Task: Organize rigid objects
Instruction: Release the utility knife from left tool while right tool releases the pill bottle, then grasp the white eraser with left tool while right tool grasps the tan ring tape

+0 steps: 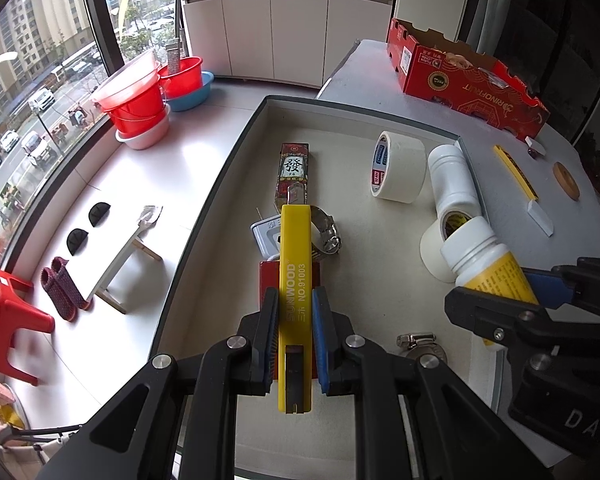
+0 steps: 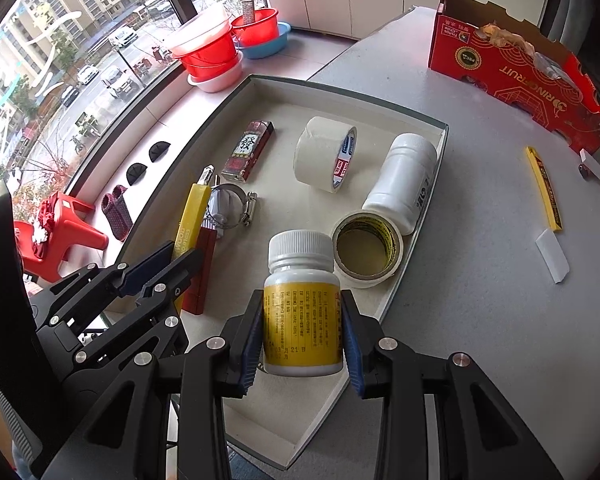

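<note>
My left gripper [image 1: 295,300] is shut on a yellow utility knife [image 1: 295,280], held over the shallow beige tray [image 1: 236,148]. Under the knife lie a red box [image 1: 269,276], a metal hose clamp [image 1: 327,232] and a grey tag. My right gripper [image 2: 302,312] is shut on a white pill bottle with a yellow label [image 2: 302,300], held above the tray's right side. In the tray lie a red mahjong-print box [image 2: 249,150], a white tape roll [image 2: 326,158], a plain white bottle [image 2: 406,176] and a flat yellowish tape roll [image 2: 367,254].
On the grey table [image 2: 480,300] right of the tray lie a thin yellow blade case [image 2: 543,188], a white slip [image 2: 552,254] and a red cardboard fruit box [image 2: 512,68]. Red basins [image 1: 140,96], a red stool and slippers stand on the floor by the window. Another hose clamp [image 1: 420,340] lies near the tray's front.
</note>
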Available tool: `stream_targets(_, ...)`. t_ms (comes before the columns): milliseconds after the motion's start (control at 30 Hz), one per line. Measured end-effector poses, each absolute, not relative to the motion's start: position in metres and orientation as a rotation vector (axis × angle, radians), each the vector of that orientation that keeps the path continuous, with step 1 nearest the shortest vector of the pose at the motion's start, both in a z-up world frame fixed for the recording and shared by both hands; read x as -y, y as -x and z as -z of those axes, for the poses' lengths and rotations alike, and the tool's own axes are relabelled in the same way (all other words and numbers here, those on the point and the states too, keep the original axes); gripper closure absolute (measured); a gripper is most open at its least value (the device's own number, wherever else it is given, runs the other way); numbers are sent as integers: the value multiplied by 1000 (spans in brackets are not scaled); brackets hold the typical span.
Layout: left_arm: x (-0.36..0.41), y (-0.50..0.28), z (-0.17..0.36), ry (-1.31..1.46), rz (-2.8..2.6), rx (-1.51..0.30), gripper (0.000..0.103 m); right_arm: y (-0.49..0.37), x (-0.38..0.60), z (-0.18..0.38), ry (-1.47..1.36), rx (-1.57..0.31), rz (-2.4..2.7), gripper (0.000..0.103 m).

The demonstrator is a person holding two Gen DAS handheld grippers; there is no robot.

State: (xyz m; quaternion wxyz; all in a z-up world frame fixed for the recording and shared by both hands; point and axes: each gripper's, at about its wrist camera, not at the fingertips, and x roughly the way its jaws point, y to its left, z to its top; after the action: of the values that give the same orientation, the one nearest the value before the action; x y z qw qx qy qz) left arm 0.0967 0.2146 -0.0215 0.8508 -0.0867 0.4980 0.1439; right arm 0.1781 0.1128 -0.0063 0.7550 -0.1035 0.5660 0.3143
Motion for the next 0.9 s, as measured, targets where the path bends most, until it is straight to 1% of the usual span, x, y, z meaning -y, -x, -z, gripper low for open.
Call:
stream_targets(100,-214,-97,22,174,-300,-1045,85,-178,-116,11,238,-1237,-687,66)
stream_targets(167,-213,-98,22,168,-298,-1045,82,-178,-117,13,255,-1228,-677,66)
stream_targets(200,-213,-98,22,167,-298,-1049,73,-178,-116,14,262,-1228,-671,66)
stream_targets(233,-215,-97,22,170,-305,-1051,58,-179,-114,15,261,-1229,-667,66)
stream_targets(267,-217,-96,22,173,-322,-1050,49,-180,-112,15,255,-1230,-666,66)
stream_targets(300,-220,-95,21,179,-336,-1045,33,-181,-109,14,248,-1231,-664,64)
stream_targets(333,-223,-93,21,189,-349,-1039,26,-182,-105,13,243,-1226,-653,60)
stream_targets(400,-230,-89,19,225,-359,-1029,23,-184,-97,8,235,-1197,-628,28)
stream_targets(433,-233,-89,19,248,-354,-1033,18,-185,-94,5,223,-1180,-631,23)
stream_targets(500,-234,-89,19,282,-338,-1050,12,-184,-89,1,200,-1169,-650,22)
stream_targets(600,-228,-90,16,258,-346,-1053,6,-181,-82,-4,192,-1158,-644,22)
stream_targets(633,-225,-90,15,245,-350,-1053,0,-180,-77,-6,179,-1153,-641,22)
stream_targets(900,-192,-89,-2,249,-268,-1044,0,-170,-7,3,78,-1185,-541,22)
